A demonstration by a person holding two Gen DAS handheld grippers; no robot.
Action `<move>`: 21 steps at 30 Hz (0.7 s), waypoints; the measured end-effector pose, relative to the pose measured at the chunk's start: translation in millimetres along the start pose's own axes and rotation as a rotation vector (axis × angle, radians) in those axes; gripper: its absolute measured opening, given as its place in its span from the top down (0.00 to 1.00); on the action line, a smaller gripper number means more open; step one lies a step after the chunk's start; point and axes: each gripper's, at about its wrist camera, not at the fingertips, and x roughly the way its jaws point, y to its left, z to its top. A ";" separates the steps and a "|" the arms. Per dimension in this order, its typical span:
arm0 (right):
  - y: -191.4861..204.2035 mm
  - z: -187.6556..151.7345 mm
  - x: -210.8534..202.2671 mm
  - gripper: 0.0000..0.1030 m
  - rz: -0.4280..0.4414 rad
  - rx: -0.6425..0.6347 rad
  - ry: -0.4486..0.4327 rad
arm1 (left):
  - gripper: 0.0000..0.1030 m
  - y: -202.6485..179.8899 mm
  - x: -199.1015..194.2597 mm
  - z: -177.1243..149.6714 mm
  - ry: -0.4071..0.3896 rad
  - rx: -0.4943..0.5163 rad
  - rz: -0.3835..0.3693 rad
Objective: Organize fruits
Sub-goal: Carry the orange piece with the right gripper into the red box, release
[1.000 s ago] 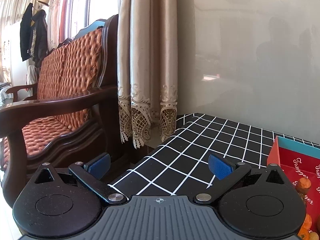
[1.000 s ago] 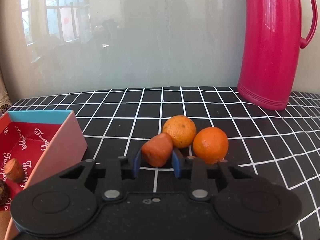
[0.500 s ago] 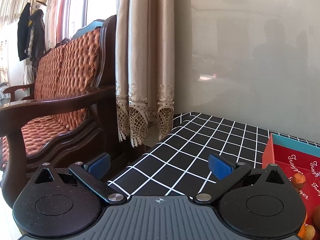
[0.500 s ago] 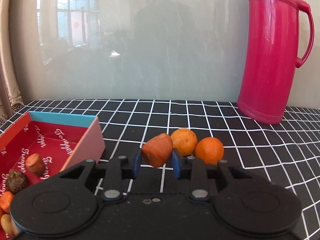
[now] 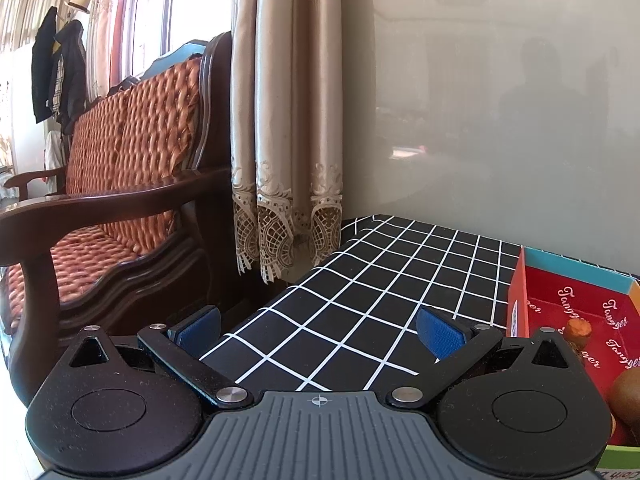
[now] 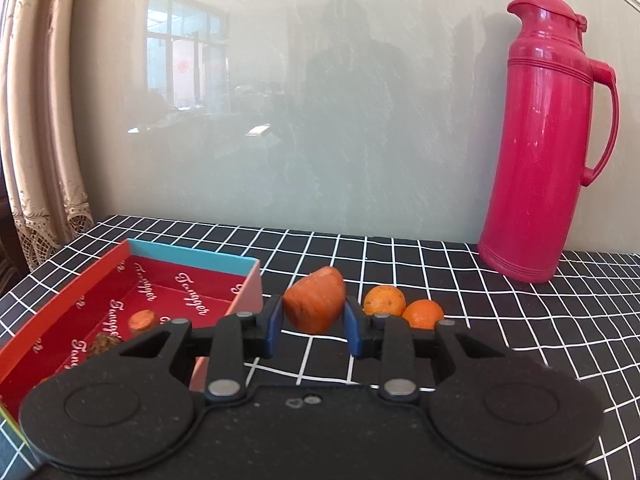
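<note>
Jaws of the right gripper (image 6: pixel 314 330) are clamped on an orange, carrot-like chunk (image 6: pixel 315 304), which is held clear of the checked tablecloth (image 6: pixel 520 320), just to the right of the red box (image 6: pixel 192 256) and at about the height of its near corner. Jaws of the left gripper (image 5: pixel 319 330) are spread wide with nothing between them; only the tablecloth (image 5: pixel 380 288) is seen through the gap, and the red box (image 5: pixel 516 300) lies at the right edge of that view.

Progress is judged as partial. Several pieces are already seen inside the box: an orange stub (image 6: pixel 143 319) and a dark brown piece (image 6: pixel 105 342) in the right wrist view, plus a rounded brown fruit (image 5: pixel 628 392) in the left wrist view. Left to do, by the look of it: the held chunk is to be carried over the wall and released, and two tangerines (image 6: pixel 384 300) are yet to be collected; they sit touching each other on the cloth, between the box and the pink thermos (image 6: pixel 540 152).

Compared with a second ago, the chunk has been lifted off the cloth and away from the tangerines, which were then right beside it. The box, then only a corner at the left, is now shown with most of its interior, and the thermos is seen whole. In the left view, more of the box has come into frame, while the jaws are spread as wide as before.
</note>
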 end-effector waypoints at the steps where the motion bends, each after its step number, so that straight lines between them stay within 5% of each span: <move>1: 2.0 -0.4 -0.8 0.71 0.004 -0.002 0.000 | 0.00 1.0 -2.8 -1.2 -0.001 -0.001 -0.001; 21: 79.3 -4.6 7.4 0.71 0.157 -0.075 0.008 | 0.00 39.7 -3.3 -11.5 0.020 -0.012 0.067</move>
